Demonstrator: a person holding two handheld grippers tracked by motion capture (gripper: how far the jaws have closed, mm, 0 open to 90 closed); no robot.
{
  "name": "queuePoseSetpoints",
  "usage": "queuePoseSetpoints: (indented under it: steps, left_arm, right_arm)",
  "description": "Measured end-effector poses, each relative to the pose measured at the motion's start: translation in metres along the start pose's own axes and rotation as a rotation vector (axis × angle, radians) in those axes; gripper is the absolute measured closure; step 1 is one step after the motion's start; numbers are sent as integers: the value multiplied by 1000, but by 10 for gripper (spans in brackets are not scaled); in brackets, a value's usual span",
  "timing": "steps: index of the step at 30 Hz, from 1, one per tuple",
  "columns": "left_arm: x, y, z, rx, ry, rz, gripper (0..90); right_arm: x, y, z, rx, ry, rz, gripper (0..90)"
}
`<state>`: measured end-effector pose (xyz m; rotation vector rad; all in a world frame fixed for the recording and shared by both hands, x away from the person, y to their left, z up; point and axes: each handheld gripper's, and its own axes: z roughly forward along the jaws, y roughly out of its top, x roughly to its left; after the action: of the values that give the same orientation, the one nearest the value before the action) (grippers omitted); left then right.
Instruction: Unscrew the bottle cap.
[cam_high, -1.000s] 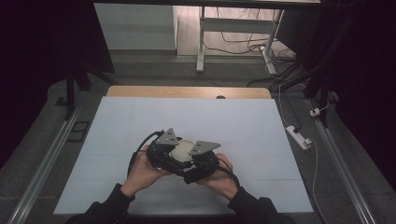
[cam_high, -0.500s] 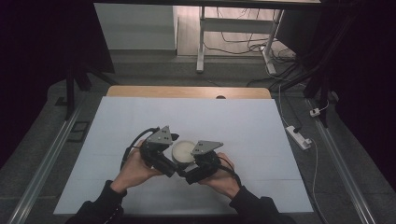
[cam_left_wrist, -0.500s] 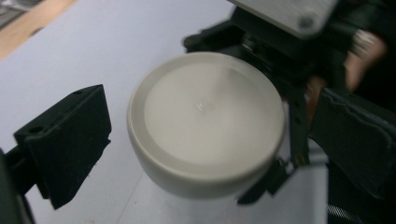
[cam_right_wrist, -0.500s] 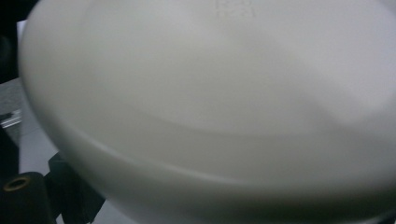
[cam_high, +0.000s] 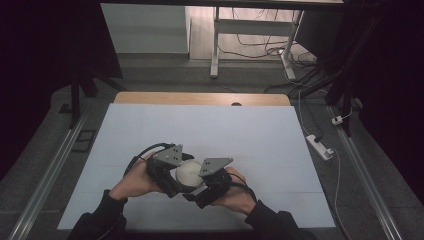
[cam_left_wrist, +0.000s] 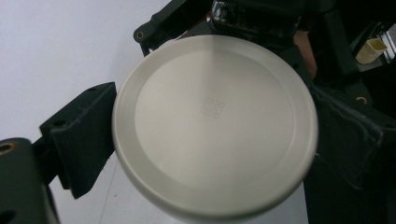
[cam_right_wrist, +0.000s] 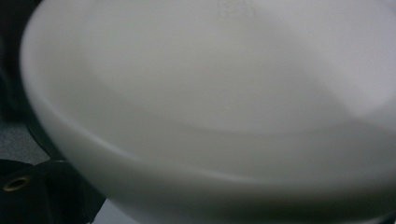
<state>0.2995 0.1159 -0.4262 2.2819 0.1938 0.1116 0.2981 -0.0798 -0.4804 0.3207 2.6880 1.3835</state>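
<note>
A white round bowl (cam_high: 189, 173) hangs just above the white table (cam_high: 250, 135), near its front edge, between both hand-held grippers. In the left gripper view its flat base (cam_left_wrist: 215, 126) with a small stamped mark faces the camera. My left gripper (cam_high: 176, 179) is shut on it, a black jaw against the rim on each side. My right gripper (cam_high: 202, 186) presses close from the other side. In the right gripper view the blurred bowl (cam_right_wrist: 210, 107) looms very near, with one black jaw at the lower left corner and the other jaw hidden.
A wooden strip (cam_high: 200, 98) runs along the table's far edge. A power strip (cam_high: 320, 146) with its cable lies on the floor to the right, and a metal frame (cam_high: 215, 45) stands behind the table. Metal rails flank both sides.
Both hands and the bowl have drifted slightly left. The grippers have spread a little apart, so more of the bowl shows between them.
</note>
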Motion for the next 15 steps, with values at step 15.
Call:
queuePoseSetpoints:
  steps: [15]
  left_arm:
    - [0,9,21,3,242,-223,79]
  right_arm:
    - [-13,-4,4,36,-212,130,62]
